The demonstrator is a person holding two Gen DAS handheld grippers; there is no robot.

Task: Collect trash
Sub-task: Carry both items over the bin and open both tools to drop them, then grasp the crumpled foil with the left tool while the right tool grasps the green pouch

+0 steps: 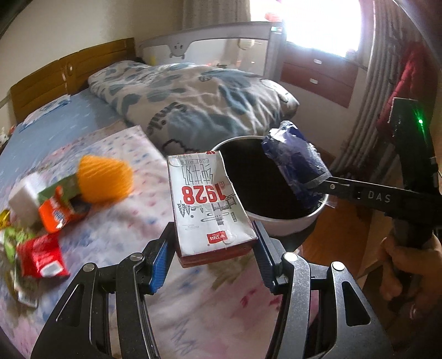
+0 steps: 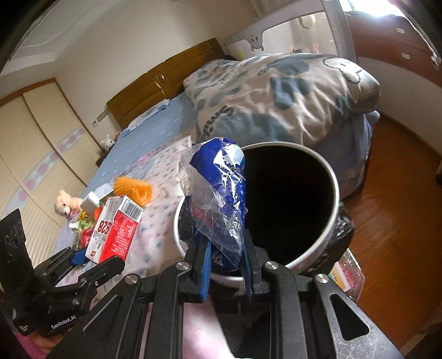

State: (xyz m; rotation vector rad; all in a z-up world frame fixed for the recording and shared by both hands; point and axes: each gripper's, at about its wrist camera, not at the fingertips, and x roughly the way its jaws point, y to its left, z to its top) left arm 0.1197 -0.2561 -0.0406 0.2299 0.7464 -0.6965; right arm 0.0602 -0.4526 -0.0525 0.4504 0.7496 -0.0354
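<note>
Bedside bin [image 2: 330, 176] gapes: right fingers [image 2: 205, 272] pinch wrapper [image 2: 221, 187] over its rim; left fingers [image 1: 158, 265] clamp carton [image 1: 205, 204], short of it.

Daylight from window [image 1: 317, 24], blown out to white glare. Room otherwise evenly lit. Trash pile [image 1: 41, 210] far left of window motion-blurred. Bin [image 2: 335, 193] interior reads black. Fisheye bends edges; corners vignetted.

A wooden-headboard bed [image 1: 44, 82] with a blue sheet carries a folded blue-and-white patterned quilt [image 1: 193, 102]. Reddish wooden drawers [image 1: 317, 74] sit under a bright window [image 1: 323, 24]; warm wooden floor [image 2: 400, 207].
</note>
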